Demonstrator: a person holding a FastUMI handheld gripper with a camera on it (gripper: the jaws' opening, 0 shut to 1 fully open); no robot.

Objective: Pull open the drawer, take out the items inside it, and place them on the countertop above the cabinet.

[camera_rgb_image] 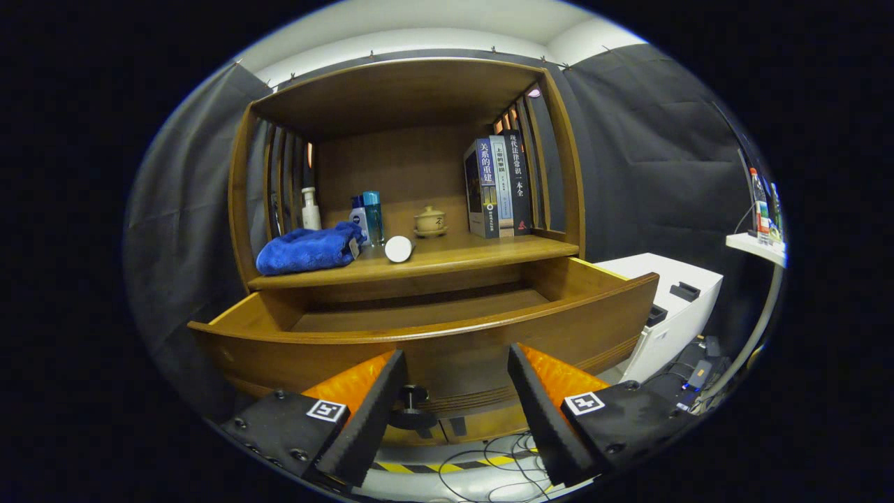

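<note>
The drawer (447, 328) is being shown pulled well out of the cabinet (405, 140), and what can be seen of its floor looks bare, while a blue towel (307, 250), some bottles (367, 216), a white cylinder (399, 249), a small lidded pot (430, 221) and books (499, 185) are being kept on the countertop (461, 255) just above, which suggests the emptying is largely done. The gripper (457, 391) is being held level and facing the drawer front, its fingers spread wide with nothing pinched, and the drawer knob (412, 409) is being framed between them, nearer the left finger, untouched.
</note>
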